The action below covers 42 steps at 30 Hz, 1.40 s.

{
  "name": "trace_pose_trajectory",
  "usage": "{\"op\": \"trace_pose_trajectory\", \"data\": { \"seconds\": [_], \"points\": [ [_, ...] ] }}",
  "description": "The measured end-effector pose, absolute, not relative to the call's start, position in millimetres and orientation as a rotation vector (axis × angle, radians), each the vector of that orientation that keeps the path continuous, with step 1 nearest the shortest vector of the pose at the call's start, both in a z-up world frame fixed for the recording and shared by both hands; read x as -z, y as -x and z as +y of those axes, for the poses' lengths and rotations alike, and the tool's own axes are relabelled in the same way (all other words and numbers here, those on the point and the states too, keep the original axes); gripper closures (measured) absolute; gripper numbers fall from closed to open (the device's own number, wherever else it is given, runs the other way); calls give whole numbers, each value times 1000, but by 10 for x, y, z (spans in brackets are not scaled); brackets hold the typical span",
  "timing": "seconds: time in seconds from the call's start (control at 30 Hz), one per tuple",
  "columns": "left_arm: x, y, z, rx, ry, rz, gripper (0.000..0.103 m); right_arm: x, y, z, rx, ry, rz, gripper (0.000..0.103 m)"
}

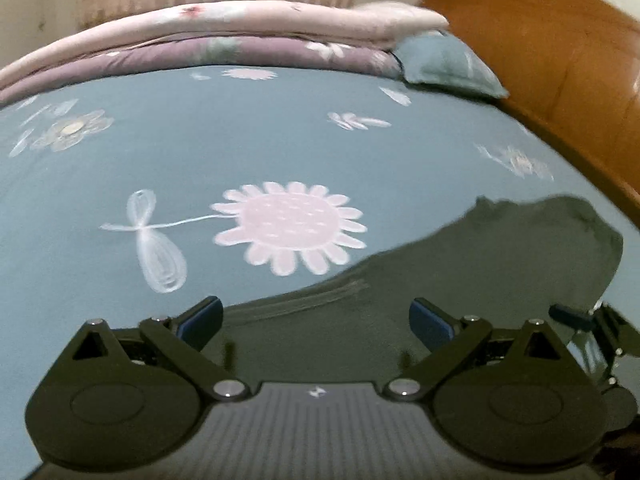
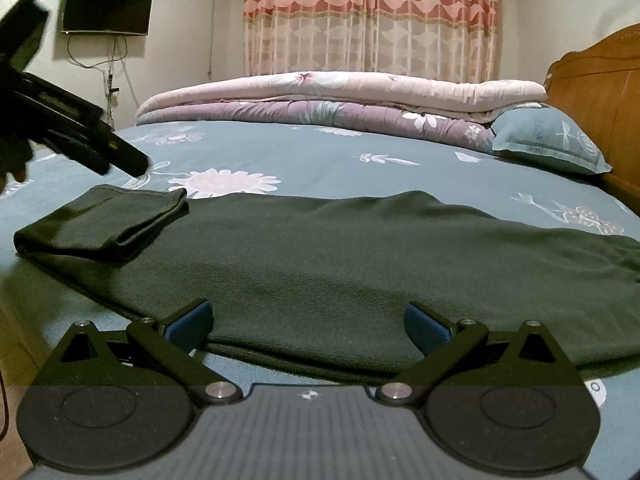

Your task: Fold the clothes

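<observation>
The left gripper [image 1: 316, 320] has its jaws spread wide with nothing between them; its blue pads [image 1: 206, 316] sit just above the near part of the dark green garment [image 1: 460, 264]. The picture here is motion-blurred. The right gripper [image 2: 308, 322] is also spread wide and holds nothing, its pads [image 2: 194, 320] close over the garment's [image 2: 360, 260] near hem. In the right view the left gripper [image 2: 132, 162] shows as a dark shape above the garment's far left end, off the cloth.

The garment lies flat and lengthwise across the near edge of the bed [image 2: 320, 156], on a blue-grey sheet with pink flower prints. One end of the garment is folded back on itself, making a small doubled flap [image 2: 108, 220] at the garment's left end. Beyond the garment, across the sheet, folded quilts [image 2: 340, 104] are stacked in pink and mauve layers. A blue pillow [image 2: 552, 140] rests just right of the quilts, against a wooden headboard [image 2: 596, 92]. Behind the quilts hangs a patterned curtain [image 2: 372, 16]; a dark screen [image 2: 108, 4] is mounted on the wall left of it.
</observation>
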<state>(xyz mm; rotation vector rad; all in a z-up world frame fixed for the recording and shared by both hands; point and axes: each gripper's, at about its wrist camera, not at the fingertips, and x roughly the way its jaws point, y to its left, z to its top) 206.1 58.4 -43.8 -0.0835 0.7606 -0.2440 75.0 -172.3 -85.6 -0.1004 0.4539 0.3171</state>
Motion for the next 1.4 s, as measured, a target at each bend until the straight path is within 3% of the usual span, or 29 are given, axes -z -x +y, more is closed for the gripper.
{"op": "trace_pose_trajectory", "data": {
  "seconds": [0.23, 0.97, 1.4],
  "points": [
    [657, -2045, 817, 130, 85, 849, 4, 840, -768, -1697, -309, 102, 470, 0],
    [740, -1405, 725, 269, 235, 848, 4, 838, -766, -1653, -291, 104, 483, 0],
    [270, -2150, 396, 217, 73, 826, 4, 374, -1022, -1877, -254, 157, 662, 0]
  ]
}}
